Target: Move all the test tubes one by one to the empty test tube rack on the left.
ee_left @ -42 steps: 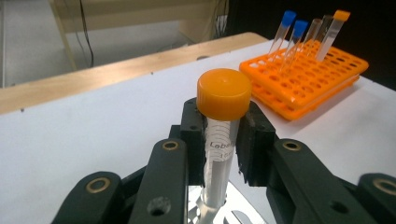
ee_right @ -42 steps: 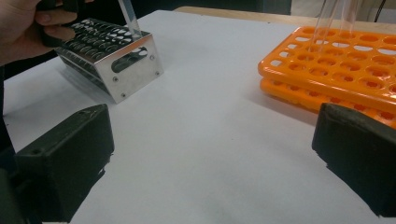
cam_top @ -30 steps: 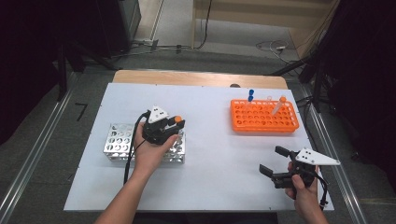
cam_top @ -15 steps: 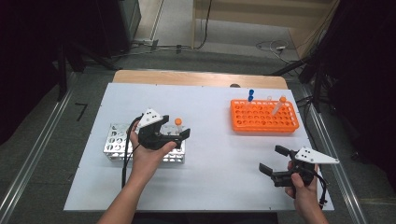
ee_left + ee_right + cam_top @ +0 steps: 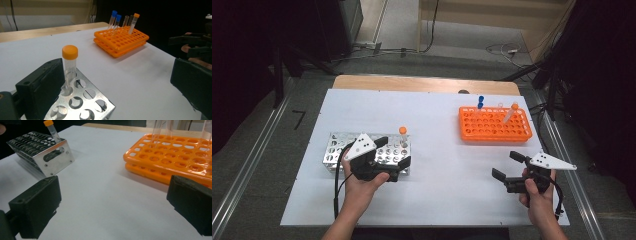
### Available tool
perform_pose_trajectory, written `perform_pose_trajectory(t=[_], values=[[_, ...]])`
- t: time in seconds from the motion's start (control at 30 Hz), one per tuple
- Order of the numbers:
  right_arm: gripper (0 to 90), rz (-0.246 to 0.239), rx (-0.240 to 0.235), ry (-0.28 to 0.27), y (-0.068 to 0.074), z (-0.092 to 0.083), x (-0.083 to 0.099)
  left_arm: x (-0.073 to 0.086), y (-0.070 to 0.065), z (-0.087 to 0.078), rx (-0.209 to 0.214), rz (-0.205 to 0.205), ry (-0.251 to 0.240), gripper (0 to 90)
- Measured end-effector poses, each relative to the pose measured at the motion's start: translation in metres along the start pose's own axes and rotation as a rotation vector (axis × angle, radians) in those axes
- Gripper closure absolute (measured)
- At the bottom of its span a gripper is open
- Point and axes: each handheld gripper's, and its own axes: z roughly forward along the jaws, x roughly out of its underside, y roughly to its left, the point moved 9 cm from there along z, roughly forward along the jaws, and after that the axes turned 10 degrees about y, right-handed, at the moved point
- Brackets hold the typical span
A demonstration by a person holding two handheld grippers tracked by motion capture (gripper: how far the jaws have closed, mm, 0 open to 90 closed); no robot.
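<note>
A clear tube with an orange cap [image 5: 403, 137] [image 5: 70, 65] stands upright in the far right corner of the metal rack [image 5: 337, 150] [image 5: 82, 105]. My left gripper [image 5: 393, 151] [image 5: 116, 72] hovers over the rack's near right end. Its jaws have just been opening and stand wide, with nothing between them; the tube is just beyond the left jaw. My right gripper [image 5: 508, 165] [image 5: 113, 195] is open over bare table near the front right. The orange rack [image 5: 494, 125] [image 5: 175, 157] holds a blue-capped tube [image 5: 481, 101] and an orange-capped one [image 5: 510, 112].
The white table top [image 5: 442, 150] stretches between the two racks. A wooden strip [image 5: 422, 84] runs along its far edge. Metal rails [image 5: 247, 170] flank the table on both sides, and cables lie on the floor behind it.
My left gripper opened, leaving the orange-capped tube standing in the metal rack, and drew back toward the near edge and left. The right gripper stayed put.
</note>
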Motion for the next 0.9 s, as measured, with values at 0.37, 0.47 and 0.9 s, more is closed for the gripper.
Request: perform_pose_trajectory(t=[0.37, 0.47, 0.9], values=[[2.4, 0.067, 0.079, -0.006, -0.032, -0.002, -0.015, 0.013, -0.004, -0.004, 0.013, 0.004, 0.014, 0.0], [4.0, 0.083, 0.103, -0.005, -0.043, 0.000, -0.021, 0.014, -0.004, -0.004, 0.011, 0.007, 0.017, 0.0], [35.5, 0.159, 0.262, 0.007, -0.098, 0.021, -0.045, 0.018, -0.001, -0.001, 0.007, 0.004, 0.029, 0.0]])
